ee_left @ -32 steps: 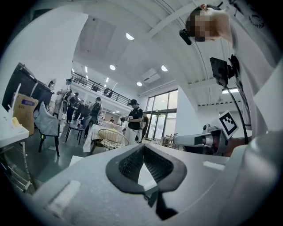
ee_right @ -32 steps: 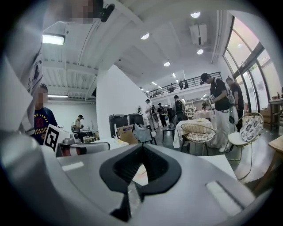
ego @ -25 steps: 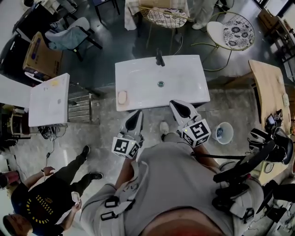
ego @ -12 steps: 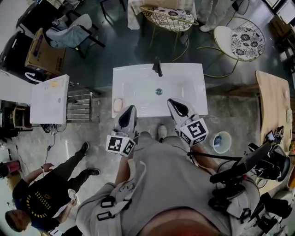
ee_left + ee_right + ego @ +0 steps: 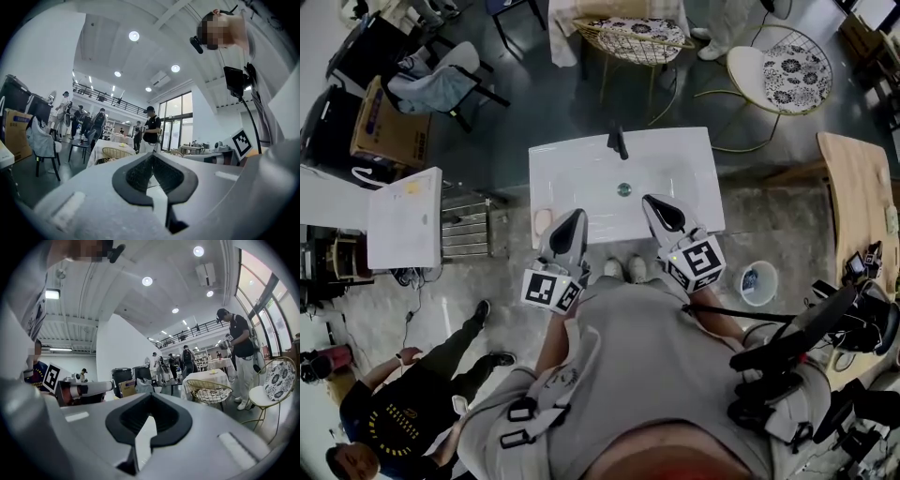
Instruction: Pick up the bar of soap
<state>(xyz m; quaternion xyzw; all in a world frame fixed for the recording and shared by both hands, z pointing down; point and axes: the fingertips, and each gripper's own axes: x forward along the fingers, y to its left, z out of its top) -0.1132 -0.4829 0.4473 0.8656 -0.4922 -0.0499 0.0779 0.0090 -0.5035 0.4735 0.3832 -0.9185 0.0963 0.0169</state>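
Note:
The pale pink bar of soap (image 5: pixel 543 221) lies on the left rim of the white sink (image 5: pixel 684 159), near its front corner. My left gripper (image 5: pixel 575 218) hovers just right of the soap over the sink's front edge, its jaws shut and empty. My right gripper (image 5: pixel 656 203) hangs over the front right of the basin, also shut with nothing in it. In the left gripper view the left gripper (image 5: pixel 152 160) points out level across the room, and so does the right gripper (image 5: pixel 149 401) in its own view; neither view shows the soap.
A black faucet (image 5: pixel 619 142) stands at the sink's back and a drain (image 5: pixel 624 188) sits mid-basin. A white side table (image 5: pixel 403 217) and metal rack (image 5: pixel 471 234) are to the left, wire chairs (image 5: pixel 642 33) behind, a small bin (image 5: pixel 757 280) to the right. A person (image 5: pixel 412 398) stands at the lower left.
The sink has drawn nearer in the head view. Both grippers now reach over its front edge, and the left one has ended up close beside the soap.

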